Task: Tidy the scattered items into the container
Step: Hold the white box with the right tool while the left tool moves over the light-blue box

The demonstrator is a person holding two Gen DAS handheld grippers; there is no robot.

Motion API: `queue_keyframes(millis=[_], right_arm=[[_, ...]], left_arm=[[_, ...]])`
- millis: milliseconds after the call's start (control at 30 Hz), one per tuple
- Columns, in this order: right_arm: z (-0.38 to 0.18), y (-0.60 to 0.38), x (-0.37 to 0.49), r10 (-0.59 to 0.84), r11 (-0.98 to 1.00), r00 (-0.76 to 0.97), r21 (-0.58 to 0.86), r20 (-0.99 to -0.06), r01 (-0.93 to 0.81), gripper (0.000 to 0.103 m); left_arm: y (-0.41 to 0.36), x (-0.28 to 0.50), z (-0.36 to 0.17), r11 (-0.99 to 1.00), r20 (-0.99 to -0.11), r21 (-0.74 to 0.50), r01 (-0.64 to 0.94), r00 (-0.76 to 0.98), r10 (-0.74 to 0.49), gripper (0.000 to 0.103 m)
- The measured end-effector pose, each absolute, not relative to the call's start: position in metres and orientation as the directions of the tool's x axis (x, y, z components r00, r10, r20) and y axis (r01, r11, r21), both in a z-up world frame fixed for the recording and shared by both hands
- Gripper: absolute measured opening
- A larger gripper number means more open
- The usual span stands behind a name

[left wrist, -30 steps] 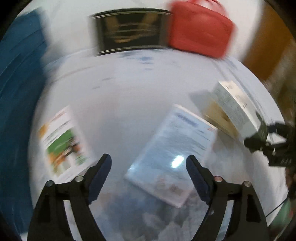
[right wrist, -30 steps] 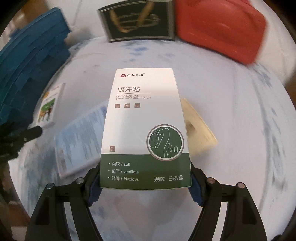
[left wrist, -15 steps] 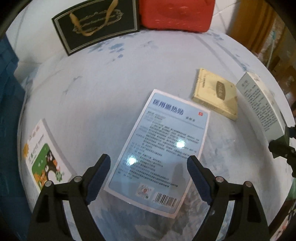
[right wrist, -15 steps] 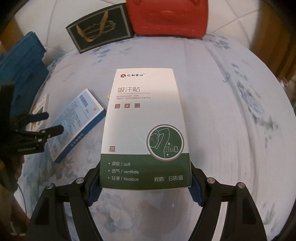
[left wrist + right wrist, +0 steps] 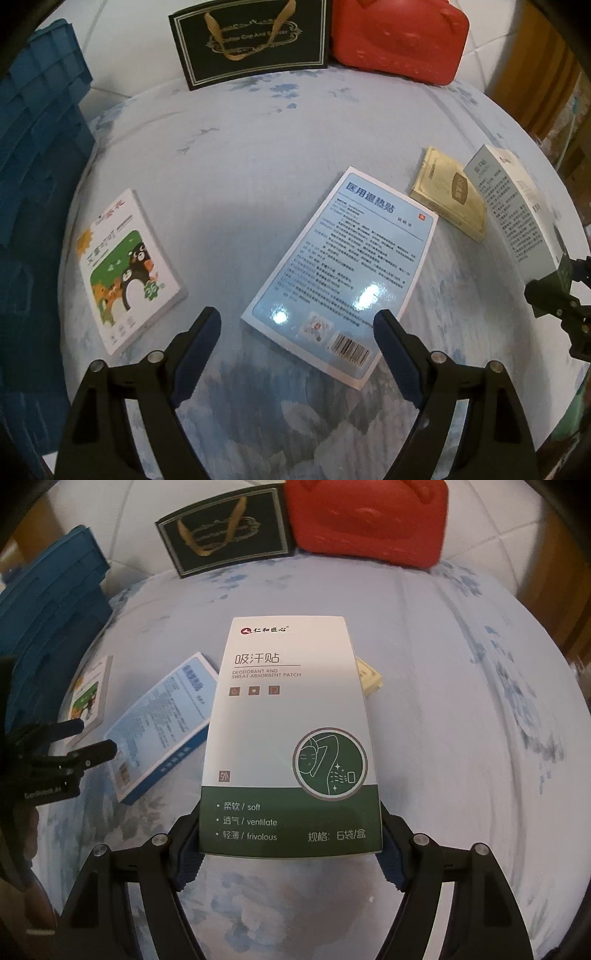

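Since a second ago my left gripper has steadied, spread wide above the blue leaflet. My right gripper clamps the white-green box reading "DEODORANT AND SWEAT ABSORBENT PATCH", raised just right of that leaflet. Far left sits the blue crate.

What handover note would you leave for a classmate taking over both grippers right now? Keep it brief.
Right gripper: shut on the white-and-green sweat patch box, held above the table.
Left gripper: open, empty, hovering at the near edge of the light blue fever patch box.
On the tablecloth: cartoon-printed box, yellow box.
Blue crate at left.
Done: one box picked up, none seen binned.
Left: bin all four.
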State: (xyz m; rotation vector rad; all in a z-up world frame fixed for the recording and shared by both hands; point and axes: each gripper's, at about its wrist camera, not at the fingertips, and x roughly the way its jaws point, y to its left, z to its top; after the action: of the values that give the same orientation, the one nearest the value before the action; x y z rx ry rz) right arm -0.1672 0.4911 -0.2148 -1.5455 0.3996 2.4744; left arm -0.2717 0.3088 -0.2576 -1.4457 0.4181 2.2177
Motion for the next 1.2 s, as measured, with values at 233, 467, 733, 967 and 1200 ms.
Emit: queue_keyframes(millis=[233,467,733,967,1200], right_arm=[[-0.218,0.488,-0.164,-0.007,-0.954,-0.425,0.133,-0.905,-0.267,0.077],[-0.231,0.483,-0.167,0.000,-0.964,-0.383,0.102,-0.924,-0.246,0.077],[-0.247,0.474,-0.163,0.044,-0.978,-0.294,0.018,-0.955,-0.208,0.077],[-0.262,0.451,-0.184,0.033,-0.983,-0.286,0.022,-0.958,-0.184,0.077],[-0.271,0.442,-0.210,-0.033,-0.974,-0.338,0.106,-0.941,-0.199,0.077]], left_arm=[[0.304,-0.262,-0.258,-0.859,-0.914,-0.003,-0.512,-0.346,0.210,0.085],[0.298,-0.277,-0.256,-0.884,-0.899,0.061,-0.464,-0.410,0.154,0.077],[0.299,-0.349,-0.279,-0.905,-0.904,0.124,-0.407,-0.422,0.066,0.060],[0.296,-0.347,-0.304,-0.905,-0.924,0.057,-0.422,-0.365,0.112,0.051],[0.293,-0.308,-0.299,-0.864,-0.934,-0.043,-0.502,-0.286,0.213,0.041]])
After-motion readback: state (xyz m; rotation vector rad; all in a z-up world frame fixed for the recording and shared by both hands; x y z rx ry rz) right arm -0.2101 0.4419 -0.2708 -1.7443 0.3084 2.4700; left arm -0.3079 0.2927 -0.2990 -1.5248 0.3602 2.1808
